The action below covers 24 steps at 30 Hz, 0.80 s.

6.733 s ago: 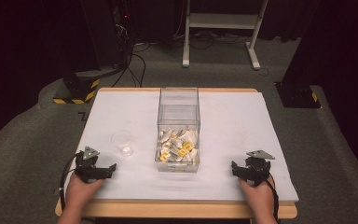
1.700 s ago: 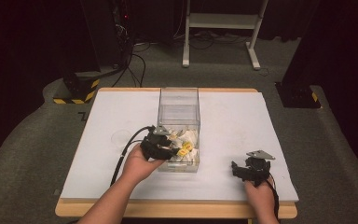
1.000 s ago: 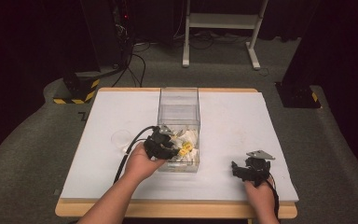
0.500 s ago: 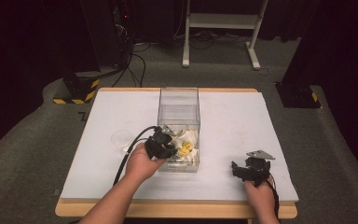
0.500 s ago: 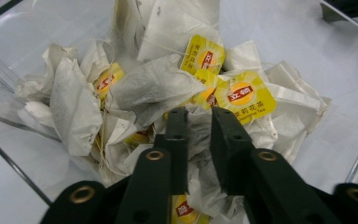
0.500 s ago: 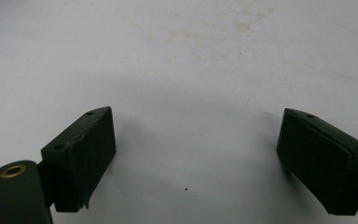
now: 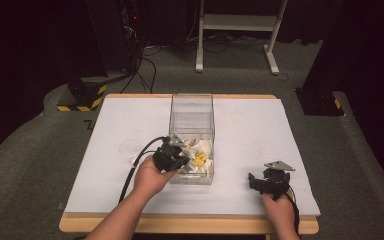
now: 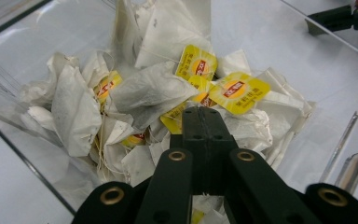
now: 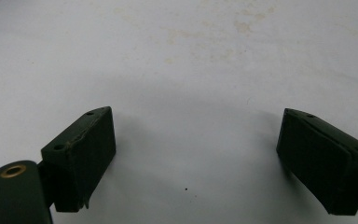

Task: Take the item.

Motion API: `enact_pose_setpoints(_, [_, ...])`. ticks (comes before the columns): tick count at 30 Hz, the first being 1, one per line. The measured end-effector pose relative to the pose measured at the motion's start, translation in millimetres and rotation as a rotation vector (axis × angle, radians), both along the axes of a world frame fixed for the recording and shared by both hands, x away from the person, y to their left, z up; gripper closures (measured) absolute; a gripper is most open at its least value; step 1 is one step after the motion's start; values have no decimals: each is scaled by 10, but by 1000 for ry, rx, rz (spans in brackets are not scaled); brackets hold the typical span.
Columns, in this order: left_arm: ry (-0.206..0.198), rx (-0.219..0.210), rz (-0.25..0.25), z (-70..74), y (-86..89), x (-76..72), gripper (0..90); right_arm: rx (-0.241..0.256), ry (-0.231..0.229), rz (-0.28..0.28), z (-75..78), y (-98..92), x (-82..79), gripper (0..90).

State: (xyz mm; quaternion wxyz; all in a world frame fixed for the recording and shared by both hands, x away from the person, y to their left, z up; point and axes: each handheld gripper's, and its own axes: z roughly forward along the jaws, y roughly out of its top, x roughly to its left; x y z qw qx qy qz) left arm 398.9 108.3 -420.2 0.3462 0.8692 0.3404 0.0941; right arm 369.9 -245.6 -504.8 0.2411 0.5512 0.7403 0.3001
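A clear plastic box (image 7: 192,107) stands mid-table with a heap of white tea bags (image 7: 198,159) with yellow tags at its near end. My left gripper (image 7: 179,154) reaches over the box's left wall into the heap. In the left gripper view its jaws (image 8: 200,113) are pressed together, their tips pinching a yellow-tagged tea bag (image 8: 181,119) among the others (image 8: 149,91). My right gripper (image 7: 256,181) rests on the white table near the front right. In the right gripper view it (image 9: 196,154) stands wide open over bare table.
A small clear cup (image 7: 129,148) sits on the white tabletop (image 7: 260,130) left of the box. The box's far half holds nothing. The right gripper (image 8: 340,16) shows beyond the box wall in the left gripper view. Dark floor with stands and cables surrounds the table.
My left gripper left the front left of the table and went into the box of tea bags, where it has stayed for the last second. The right gripper has not moved.
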Motion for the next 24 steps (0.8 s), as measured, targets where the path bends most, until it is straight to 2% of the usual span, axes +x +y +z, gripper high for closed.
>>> enact_pose_setpoints(5, [-24,-63,27,9,81,-41,900,0,0,0,0,0,0,117])
enact_pose_setpoints(13, [-88,-124,36,51,163,-98,900,2,1,-1,1,1,-1,117])
enact_pose_setpoints(24, [-136,-179,48,121,217,-144,900,2,1,-2,1,1,0,117])
